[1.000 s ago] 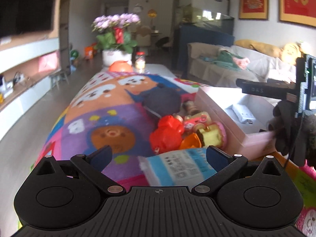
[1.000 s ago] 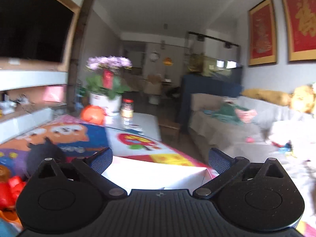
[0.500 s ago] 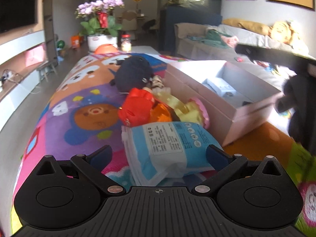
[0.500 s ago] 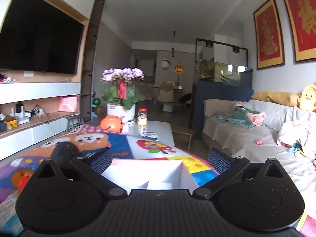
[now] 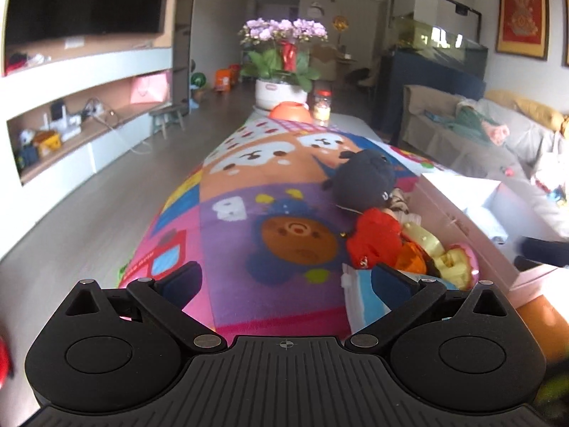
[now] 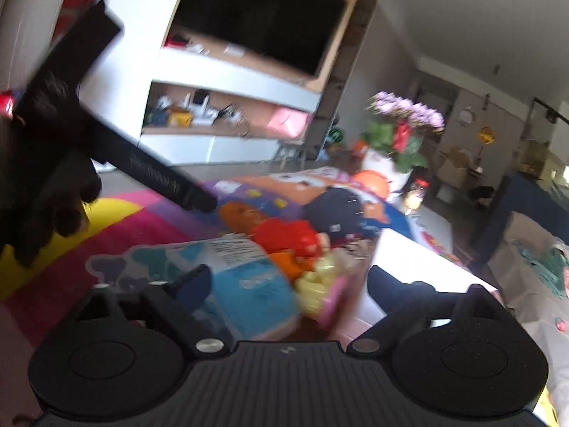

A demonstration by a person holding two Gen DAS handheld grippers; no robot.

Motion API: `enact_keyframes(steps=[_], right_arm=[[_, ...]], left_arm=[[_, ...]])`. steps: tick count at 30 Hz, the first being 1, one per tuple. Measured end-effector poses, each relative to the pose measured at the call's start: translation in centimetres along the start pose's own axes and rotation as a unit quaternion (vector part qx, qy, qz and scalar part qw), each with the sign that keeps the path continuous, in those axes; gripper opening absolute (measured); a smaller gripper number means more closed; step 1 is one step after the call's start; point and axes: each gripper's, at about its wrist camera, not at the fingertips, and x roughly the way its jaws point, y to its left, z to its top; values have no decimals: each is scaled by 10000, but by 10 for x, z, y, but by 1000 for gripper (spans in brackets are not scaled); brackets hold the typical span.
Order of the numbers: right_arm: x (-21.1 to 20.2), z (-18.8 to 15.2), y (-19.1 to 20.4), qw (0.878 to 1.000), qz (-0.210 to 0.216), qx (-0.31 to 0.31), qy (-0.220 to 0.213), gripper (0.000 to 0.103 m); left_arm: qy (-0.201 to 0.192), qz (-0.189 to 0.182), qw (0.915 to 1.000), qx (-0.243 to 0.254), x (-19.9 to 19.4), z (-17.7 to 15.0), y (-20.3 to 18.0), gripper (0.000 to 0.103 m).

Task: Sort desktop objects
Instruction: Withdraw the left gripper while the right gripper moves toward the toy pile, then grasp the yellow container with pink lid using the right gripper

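Right gripper point(image 6: 284, 284): your jaws are closing, astride the blue-and-white packet point(image 6: 245, 277) and yellow toy point(image 6: 316, 277), pinching nothing yet.
Risk: you snag both.
Left gripper point(image 5: 284, 277): spread, empty.
Box point(image 5: 462, 220): beside the pile.

Toys point(image 5: 373, 242), box point(image 5: 458, 213) on cartoon mat point(image 5: 249, 185)

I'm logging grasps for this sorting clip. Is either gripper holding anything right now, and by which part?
Nothing is held. The left gripper is open over the mat; the right gripper is closing around the blue packet, not yet gripping.
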Motion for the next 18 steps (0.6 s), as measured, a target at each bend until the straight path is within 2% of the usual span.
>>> enact_keyframes(steps=[2, 3, 4, 6, 8, 13, 17, 18], right_arm=[[17, 9, -2, 9996, -208, 175, 95, 81], [28, 14, -5, 9987, -396, 219, 254, 70], [37, 17, -8, 9972, -572, 238, 427, 54], [48, 19, -11, 9946, -691, 253, 738, 46], [51, 16, -10, 9943, -654, 72, 839, 43], [59, 9, 10, 9883, -1030, -423, 1043, 43], [70, 13, 11, 9877, -1038, -250, 1146, 45], [69, 12, 11, 9882, -1028, -227, 1114, 41]], left_arm=[[58, -94, 9999, -44, -5, -3, 4, 103], [71, -86, 9999, -43, -7, -5, 5, 103], [85, -67, 9999, -52, -9, -9, 6, 103], [131, -100, 9998, -123, -9, -13, 9, 103], [202, -202, 9994, -189, -6, -18, 7, 103], [304, -447, 9984, -182, 0, -27, -5, 103], [390, -419, 9981, -235, 2, -31, -4, 103], [407, -386, 9981, -274, 1, -32, -3, 103]])
